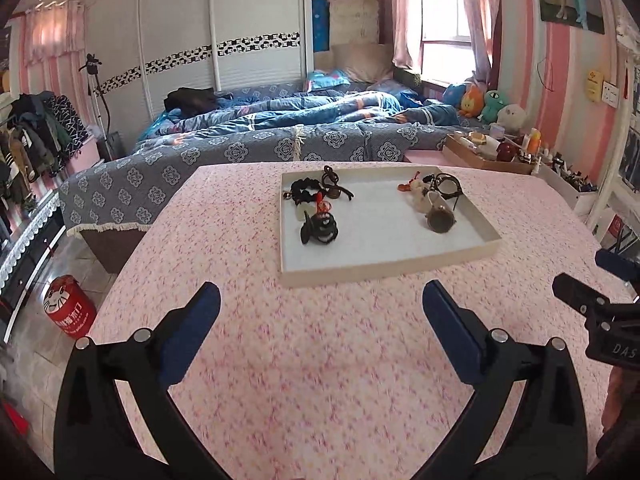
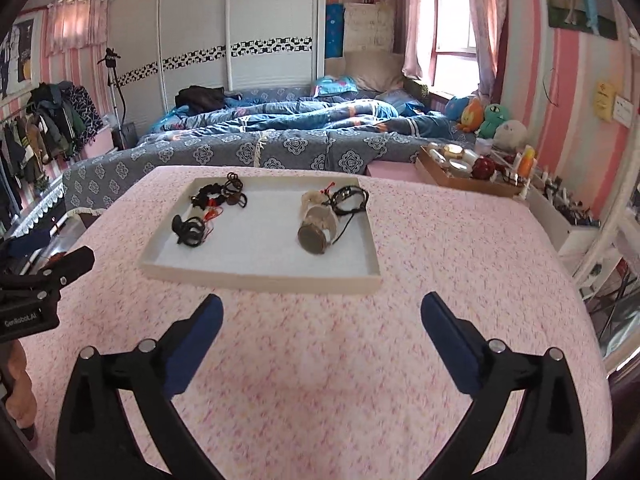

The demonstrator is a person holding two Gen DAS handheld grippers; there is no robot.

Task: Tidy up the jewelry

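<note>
While both grippers hover with jaws spread and empty over the pink bench (image 1: 320, 360), the jewelry lies in two tangles inside the white tray (image 1: 384, 268) at 12 o'clock. Left gripper (image 1: 320, 312) should approach low and pinch one strand of the dark cluster (image 1: 318, 210); right gripper (image 2: 322, 320) suits the watch pile (image 2: 326, 220).

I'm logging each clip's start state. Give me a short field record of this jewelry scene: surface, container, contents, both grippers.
surface: table under a pink speckled cloth
container: shallow white tray, open top
contents left: dark hair ties and a black clip
contents right: watch with cords and a pale trinket
left gripper: open, empty, short of the tray
right gripper: open, empty, short of the tray
</note>
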